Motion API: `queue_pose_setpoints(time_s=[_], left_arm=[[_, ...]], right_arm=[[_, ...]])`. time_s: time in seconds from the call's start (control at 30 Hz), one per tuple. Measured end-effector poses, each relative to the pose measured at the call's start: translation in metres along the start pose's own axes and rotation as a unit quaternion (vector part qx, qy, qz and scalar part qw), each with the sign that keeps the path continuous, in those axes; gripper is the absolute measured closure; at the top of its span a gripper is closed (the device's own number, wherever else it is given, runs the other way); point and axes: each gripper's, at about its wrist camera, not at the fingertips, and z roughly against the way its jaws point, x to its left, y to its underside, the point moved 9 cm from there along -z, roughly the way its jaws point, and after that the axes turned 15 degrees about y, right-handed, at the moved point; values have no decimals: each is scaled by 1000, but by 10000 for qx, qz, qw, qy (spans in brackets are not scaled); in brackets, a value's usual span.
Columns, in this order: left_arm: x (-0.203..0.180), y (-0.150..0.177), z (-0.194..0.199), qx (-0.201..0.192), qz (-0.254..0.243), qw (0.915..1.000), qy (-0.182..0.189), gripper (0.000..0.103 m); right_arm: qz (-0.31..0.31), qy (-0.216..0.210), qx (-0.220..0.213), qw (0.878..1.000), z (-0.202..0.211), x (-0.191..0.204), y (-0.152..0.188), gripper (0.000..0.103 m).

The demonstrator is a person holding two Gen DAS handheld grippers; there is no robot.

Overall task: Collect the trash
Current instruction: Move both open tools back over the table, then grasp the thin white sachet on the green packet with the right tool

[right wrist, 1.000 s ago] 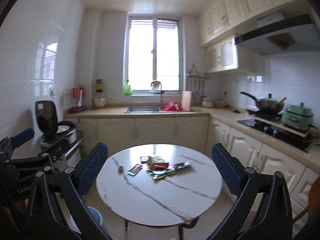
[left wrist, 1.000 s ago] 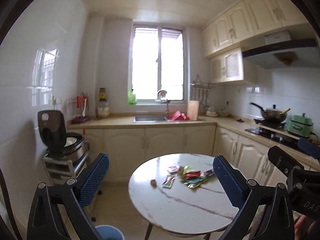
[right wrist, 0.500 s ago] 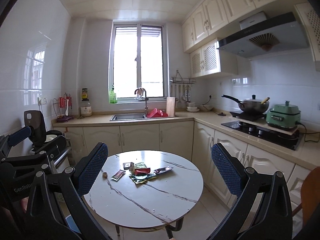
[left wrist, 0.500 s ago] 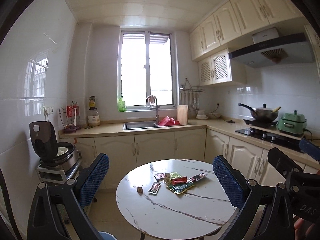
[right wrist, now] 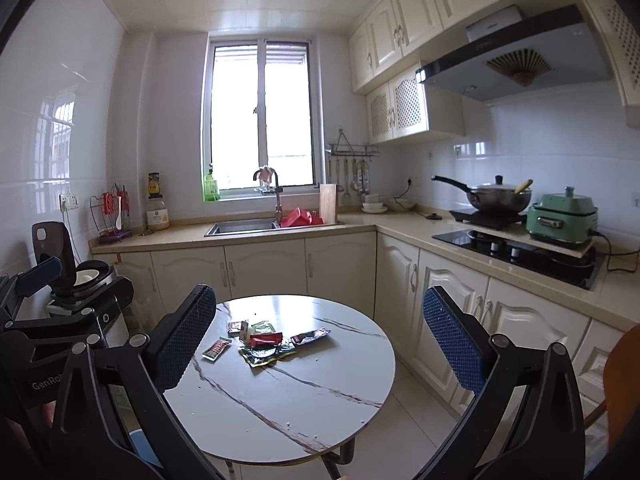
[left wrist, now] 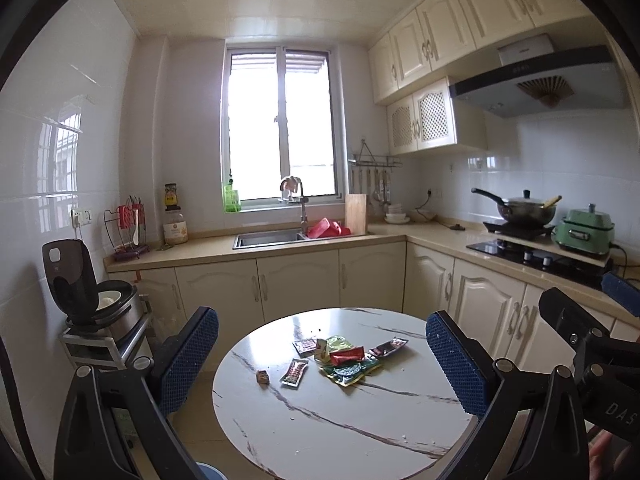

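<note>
Several snack wrappers point(left wrist: 344, 362) lie in a loose pile on a round white marble table point(left wrist: 320, 432). A small brown scrap point(left wrist: 262, 378) and a red-patterned packet point(left wrist: 295, 372) lie to the left of the pile. The pile also shows in the right wrist view point(right wrist: 266, 344). My left gripper point(left wrist: 320, 364) is open and empty, held well above and short of the table. My right gripper point(right wrist: 320, 340) is open and empty, also held back from the table point(right wrist: 280, 408).
A blue bin rim point(left wrist: 208, 472) shows below the table's near left edge, also in the right wrist view point(right wrist: 144, 446). A rice cooker on a rack point(left wrist: 96, 312) stands at left. Cabinets, sink point(left wrist: 268, 238) and stove counter point(left wrist: 536, 256) line the back and right. A wooden chair point(right wrist: 620, 384) is at right.
Both grippers have risen and drawn back from the table, so it looks smaller and lower. The wrappers have not moved. Both grippers stay open.
</note>
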Motion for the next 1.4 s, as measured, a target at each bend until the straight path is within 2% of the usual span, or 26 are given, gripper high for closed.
queue_pose_setpoints(time_s=[0.2, 0.43, 0.67, 0.87, 1.03, 1.07, 1.13, 1.2, 1.3, 1.4], left_arm=[[17, -1, -64, 410, 67, 9990, -165, 0], [62, 10, -169, 1056, 497, 9919, -508, 1], [82, 33, -295, 1966, 690, 9767, -522, 1], [111, 32, -394, 2597, 753, 9609, -592, 1], [135, 15, -465, 2778, 896, 9551, -510, 1], [140, 13, -479, 2869, 928, 9520, -527, 1], [148, 9, -500, 2883, 992, 9512, -475, 1], [157, 4, -524, 2967, 1015, 9485, -456, 1], [174, 3, -541, 3020, 1153, 9450, -489, 1], [193, 6, -557, 3041, 1344, 9414, -567, 1]], right_arm=[[82, -38, 290, 9995, -50, 3, 14, 0], [178, -140, 835, 9962, -138, 11, 44, 0], [588, -574, 1572, 9841, -238, 37, 97, 0], [904, -912, 2196, 9671, -307, 57, 138, 0], [1219, -1343, 2426, 9530, -344, 77, 150, 0], [1319, -1353, 2489, 9499, -353, 80, 153, 0], [1335, -1260, 2672, 9460, -373, 81, 161, 0], [1203, -1058, 3064, 9383, -395, 76, 175, 0], [1060, -1104, 3372, 9289, -411, 75, 189, 0], [1214, -1306, 3333, 9258, -410, 86, 196, 0]])
